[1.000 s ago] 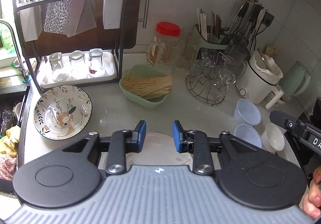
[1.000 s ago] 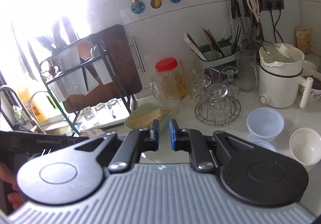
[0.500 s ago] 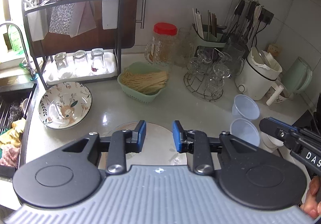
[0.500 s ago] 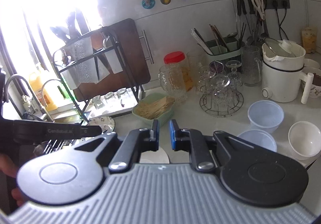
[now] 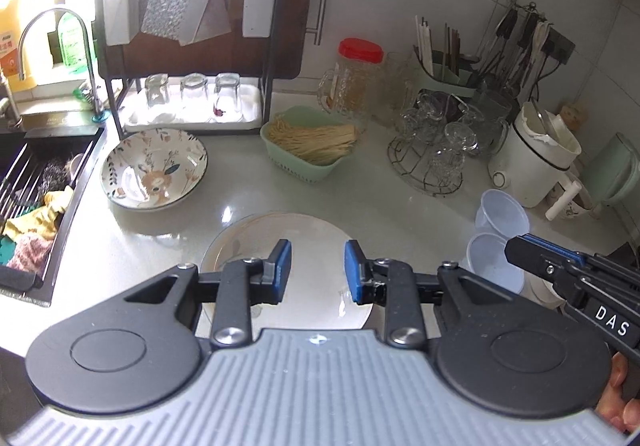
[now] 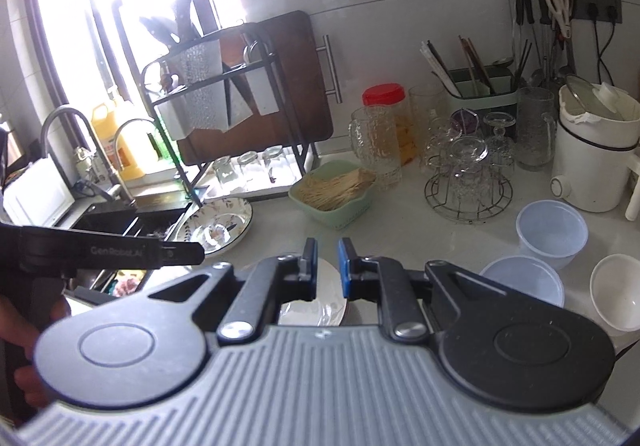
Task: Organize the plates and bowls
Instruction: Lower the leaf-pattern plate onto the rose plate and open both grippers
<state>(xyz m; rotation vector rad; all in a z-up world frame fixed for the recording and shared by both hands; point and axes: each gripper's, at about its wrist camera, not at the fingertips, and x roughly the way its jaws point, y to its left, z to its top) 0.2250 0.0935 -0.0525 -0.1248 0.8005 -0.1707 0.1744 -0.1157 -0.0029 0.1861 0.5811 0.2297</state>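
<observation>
Over the last second both wrist views have pulled back and tilted down, so the white plate (image 5: 304, 242) on the table (image 5: 248, 194) now shows far more fully beneath the left gripper (image 5: 316, 270). A second ago only its far rim was visible. The left gripper's blue pads stand apart with nothing between them, hovering above the plate without touching it (their gap looks unchanged).

The right gripper (image 6: 327, 266) has its pads close together but not clamped on anything, a narrow slit showing between them. It sits above the same plate, which peeks out just below its fingers.

The flower-patterned bowl (image 5: 154, 168) rests near the sink edge, in front of the black dish rack (image 5: 188, 46). Two clear plastic bowls (image 6: 552, 232) and a small white bowl (image 6: 618, 292) sit to the right, near the white cooker (image 6: 600, 158).

Nothing has been lifted or stacked yet. The retreat suggests the person is lining up on the plate as the first piece to move. Its flat, glossy rim will likely need a careful edge grip.
</observation>
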